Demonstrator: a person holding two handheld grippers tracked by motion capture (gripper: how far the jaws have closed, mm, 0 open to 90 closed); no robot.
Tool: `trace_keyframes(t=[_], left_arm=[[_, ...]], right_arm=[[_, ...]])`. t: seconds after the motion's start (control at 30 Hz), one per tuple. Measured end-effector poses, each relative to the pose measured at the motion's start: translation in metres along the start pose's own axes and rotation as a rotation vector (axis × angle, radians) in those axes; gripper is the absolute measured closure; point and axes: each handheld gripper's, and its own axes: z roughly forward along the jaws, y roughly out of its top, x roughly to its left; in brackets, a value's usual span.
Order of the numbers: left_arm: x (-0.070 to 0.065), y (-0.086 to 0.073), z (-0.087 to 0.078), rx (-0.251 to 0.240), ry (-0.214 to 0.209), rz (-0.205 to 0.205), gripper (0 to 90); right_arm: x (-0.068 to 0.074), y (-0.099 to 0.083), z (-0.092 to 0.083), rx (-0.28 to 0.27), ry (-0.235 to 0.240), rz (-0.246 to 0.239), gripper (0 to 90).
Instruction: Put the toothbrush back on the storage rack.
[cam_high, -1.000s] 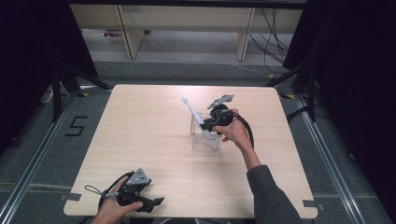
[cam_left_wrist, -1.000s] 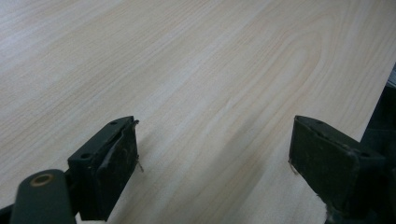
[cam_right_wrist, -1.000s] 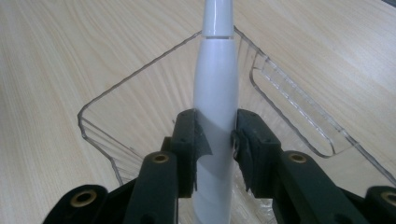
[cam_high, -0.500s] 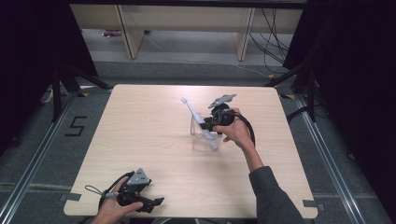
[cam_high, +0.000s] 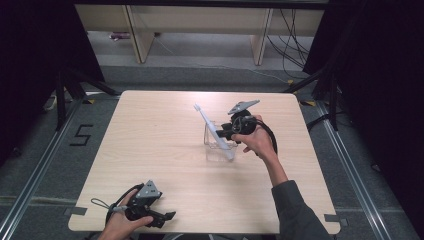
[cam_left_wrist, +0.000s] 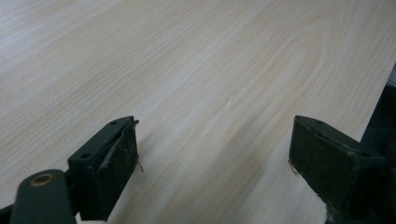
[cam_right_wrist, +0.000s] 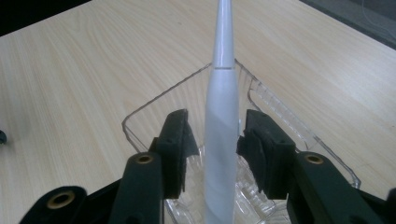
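1. The white toothbrush (cam_right_wrist: 219, 140) leans in the clear plastic tray (cam_right_wrist: 280, 116) near the middle of the wooden surface (cam_high: 165, 145).
2. The right gripper (cam_right_wrist: 215, 140) has just been opening its jaws; they flank the toothbrush handle with slim gaps on both sides.
3. The left gripper (cam_left_wrist: 215, 154) rests at the near edge, jaws wide apart and empty.

Both grippers are black: the left gripper (cam_high: 168, 216) has blocky jaws with screw holes and a brass rivet; the right gripper (cam_high: 221, 135) has brass rivets, a grey three-cornered plate and a looping black cable; the person's right arm wears a dark grey sleeve (cam_high: 295, 212)
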Motion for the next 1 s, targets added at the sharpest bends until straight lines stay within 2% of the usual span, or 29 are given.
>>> trace_keyframes(t=[0.07, 0.1, 0.17, 0.2, 0.23, 0.27, 0.3, 0.37, 0.4, 0.43, 0.53, 0.57, 0.6, 0.63, 0.7, 0.73, 0.77, 0.8, 0.9, 0.97, 1.0], left_arm=[[0.001, 0.0, 0.0, 0.002, 0.008, 0.005, 14.9], [0.001, 0.0, 0.0, 0.003, 0.009, 0.007, 14.9], [0.0, 0.0, 0.0, 0.001, 0.005, 0.003, 14.9], [-0.001, 0.0, 0.0, -0.009, -0.002, -0.008, 14.9], [-0.001, 0.0, 0.0, -0.009, -0.001, -0.008, 14.9], [-0.001, 0.0, 0.0, -0.008, -0.002, -0.007, 14.9], [0.0, 0.0, 0.0, -0.008, 0.0, -0.006, 14.9], [0.001, 0.0, 0.0, 0.002, 0.009, 0.006, 14.9], [0.001, 0.0, 0.0, 0.003, 0.009, 0.007, 14.9], [-0.001, 0.0, 0.0, -0.008, -0.002, -0.008, 14.9], [0.0, 0.0, 0.0, -0.008, 0.0, -0.005, 14.9], [0.001, 0.0, 0.0, 0.001, 0.01, 0.005, 14.8], [0.001, 0.0, 0.0, 0.003, 0.01, 0.008, 14.9], [0.001, 0.0, 0.0, 0.0, 0.007, 0.005, 14.9], [0.001, 0.0, 0.0, 0.002, 0.008, 0.007, 14.9], [-0.001, 0.0, 0.0, -0.009, -0.001, -0.008, 14.8], [0.001, 0.0, 0.0, 0.006, 0.008, 0.011, 14.9], [0.001, 0.0, 0.0, 0.002, 0.009, 0.005, 14.9], [0.0, 0.0, 0.0, -0.007, 0.002, -0.004, 14.9], [0.001, 0.0, 0.0, 0.002, 0.011, 0.006, 14.9], [0.001, 0.0, 0.0, 0.001, 0.007, 0.005, 14.8]], right_arm=[[0.003, 0.0, -0.002, 0.001, 0.003, 0.038, 58.0], [0.004, 0.0, -0.003, -0.008, 0.011, 0.035, 56.5], [0.004, 0.0, -0.004, -0.025, -0.008, 0.02, 53.0], [0.006, 0.0, -0.005, -0.024, 0.004, 0.048, 51.2], [0.003, 0.001, -0.007, -0.018, -0.009, 0.016, 49.4], [0.006, 0.0, -0.007, -0.025, -0.008, 0.045, 47.1], [0.005, 0.001, -0.009, -0.019, -0.012, 0.029, 45.4], [0.008, -0.001, -0.009, -0.045, -0.008, 0.046, 43.8], [0.007, -0.001, -0.01, -0.036, 0.008, 0.034, 42.6], [0.01, -0.001, -0.011, -0.03, -0.007, 0.046, 41.1], [0.011, -0.003, -0.012, -0.041, 0.003, 0.05, 37.2], [0.013, -0.004, -0.013, -0.041, 0.005, 0.07, 35.7], [0.012, -0.004, -0.014, -0.039, -0.015, 0.051, 34.0], [0.013, -0.004, -0.015, -0.047, -0.023, 0.054, 32.9], [0.014, -0.005, -0.017, -0.052, -0.01, 0.066, 30.2], [0.015, -0.006, -0.018, -0.05, -0.012, 0.071, 28.8], [0.014, -0.006, -0.019, -0.053, -0.025, 0.049, 27.3], [0.016, -0.007, -0.019, -0.049, -0.019, 0.07, 26.6], [0.016, -0.008, -0.022, -0.07, -0.028, 0.049, 24.6], [0.02, -0.01, -0.024, -0.079, -0.029, 0.073, 23.1], [0.019, -0.01, -0.025, -0.08, -0.035, 0.05, 23.1]])
